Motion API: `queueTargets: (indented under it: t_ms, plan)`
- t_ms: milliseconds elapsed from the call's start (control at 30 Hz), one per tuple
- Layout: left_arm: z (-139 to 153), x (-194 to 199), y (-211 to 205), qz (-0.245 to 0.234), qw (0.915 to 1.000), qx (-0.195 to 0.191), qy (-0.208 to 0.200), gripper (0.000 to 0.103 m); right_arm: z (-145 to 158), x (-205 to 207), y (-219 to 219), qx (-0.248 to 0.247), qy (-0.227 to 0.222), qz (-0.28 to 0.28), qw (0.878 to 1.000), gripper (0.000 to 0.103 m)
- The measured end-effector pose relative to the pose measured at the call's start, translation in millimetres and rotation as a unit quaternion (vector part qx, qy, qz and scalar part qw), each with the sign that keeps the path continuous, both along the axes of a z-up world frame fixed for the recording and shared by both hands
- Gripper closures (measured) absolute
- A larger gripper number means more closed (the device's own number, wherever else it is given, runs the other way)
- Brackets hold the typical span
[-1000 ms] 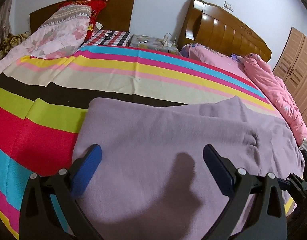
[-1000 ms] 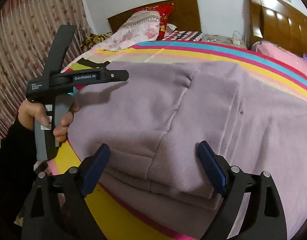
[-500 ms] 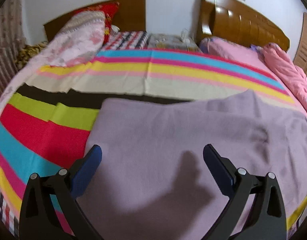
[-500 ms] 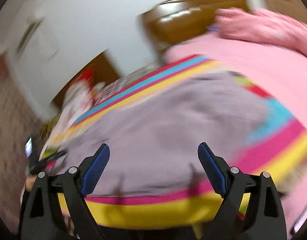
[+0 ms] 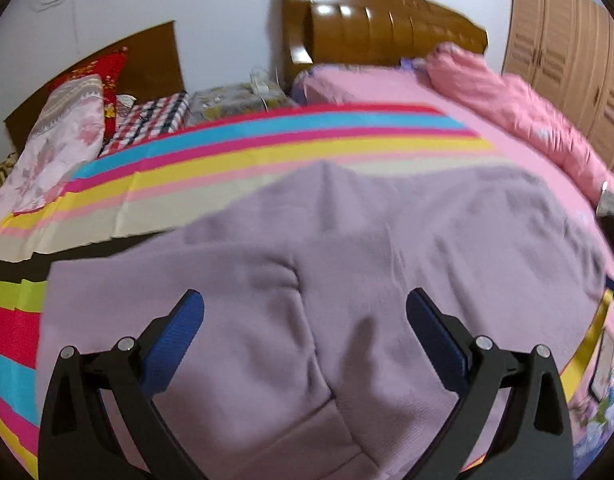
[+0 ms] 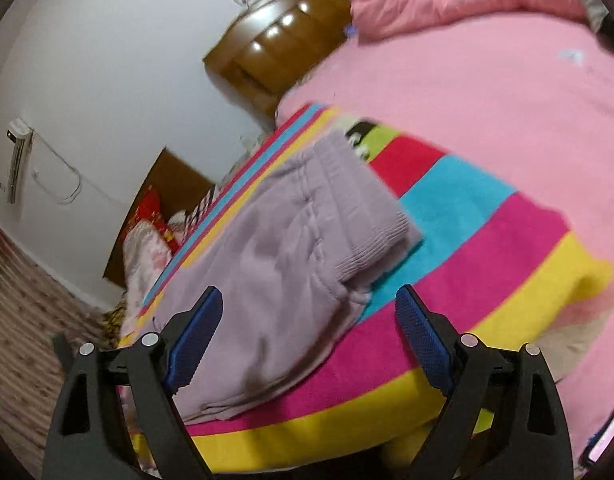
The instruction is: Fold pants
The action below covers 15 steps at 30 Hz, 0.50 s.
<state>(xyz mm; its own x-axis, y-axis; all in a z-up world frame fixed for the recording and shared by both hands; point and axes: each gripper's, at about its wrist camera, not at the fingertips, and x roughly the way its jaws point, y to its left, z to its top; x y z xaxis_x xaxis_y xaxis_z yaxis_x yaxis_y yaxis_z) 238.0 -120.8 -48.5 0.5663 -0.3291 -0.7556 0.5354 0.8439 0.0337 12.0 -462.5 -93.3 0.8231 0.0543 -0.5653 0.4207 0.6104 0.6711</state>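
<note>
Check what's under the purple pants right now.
The purple pants lie on a striped blanket that shows around them, spread over a pink bedsheet. The blanket under the pants is covered. Both grippers are open, above the fabric.

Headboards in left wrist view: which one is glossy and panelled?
The taller headboard, behind the pink bedding: glossy, light glinting off its vertical panels. The dark headboard behind the red pillow is flat and matte.
</note>
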Motion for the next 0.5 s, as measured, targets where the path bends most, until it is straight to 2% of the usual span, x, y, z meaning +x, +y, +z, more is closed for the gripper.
queueTargets:
  t_ms: [67, 100, 167, 300, 333, 433, 500]
  plan:
    - [-17, 4, -5, 0.004, 0.9994, 0.033, 0.011, 0.002, -2, 10, 2, 0.002, 0.03, 0.018, 0.999, 0.016]
    - [-25, 5, -4, 0.005, 0.9993, 0.034, 0.016, 0.001, 1, 16, 4, -0.009, 0.041, 0.029, 0.999, 0.016]
    - [-28, 7, 4, 0.009, 0.9996, 0.005, 0.025, 0.001, 4, 28, 9, -0.024, 0.073, 0.053, 0.996, 0.016]
    - [-30, 8, 2, 0.01, 0.9996, 0.014, 0.022, 0.001, 10, 55, 21, -0.075, 0.144, 0.087, 0.983, 0.01]
    - [-30, 9, 3, 0.01, 0.9996, 0.012, 0.024, 0.001, 10, 59, 24, -0.082, 0.152, 0.089, 0.981, 0.004]
    - [-31, 10, 5, 0.01, 0.9995, 0.008, 0.028, 0.001, 10, 71, 37, -0.115, 0.188, 0.099, 0.97, 0.004]
    - [-31, 10, 4, 0.01, 0.9995, 0.007, 0.029, 0.001, 9, 70, 39, -0.115, 0.192, 0.108, 0.969, 0.004]
